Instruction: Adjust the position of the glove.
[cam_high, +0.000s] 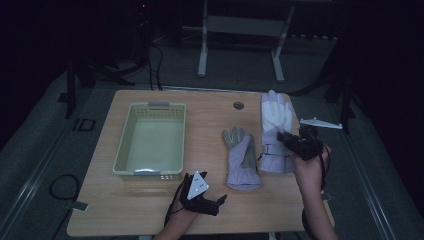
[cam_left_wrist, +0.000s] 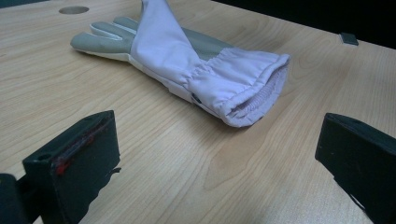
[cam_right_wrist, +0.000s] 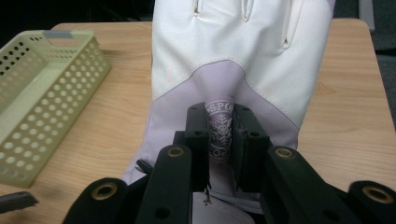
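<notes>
Two pale lilac-and-white gloves are on the wooden table (cam_high: 200, 112). One glove (cam_high: 241, 159) (cam_left_wrist: 196, 65) lies flat near the middle, palm side grey, its cuff toward the person. My left gripper (cam_high: 220, 201) (cam_left_wrist: 219, 154) rests low on the table to the left of that cuff, jaws wide open with nothing between them. The other glove (cam_high: 276, 125) (cam_right_wrist: 243, 60) is pinched at a fold on its back, near the round logo patch, by my right gripper (cam_high: 281, 136) (cam_right_wrist: 220, 140), which is shut on it. That glove's cuff end is lifted; its fingertips reach toward the table's far edge.
A pale green perforated basket (cam_high: 150, 170) (cam_right_wrist: 28, 154) stands empty on the left half of the table. A round cable hole (cam_high: 238, 105) sits near the far edge. A white table frame stands on the floor beyond.
</notes>
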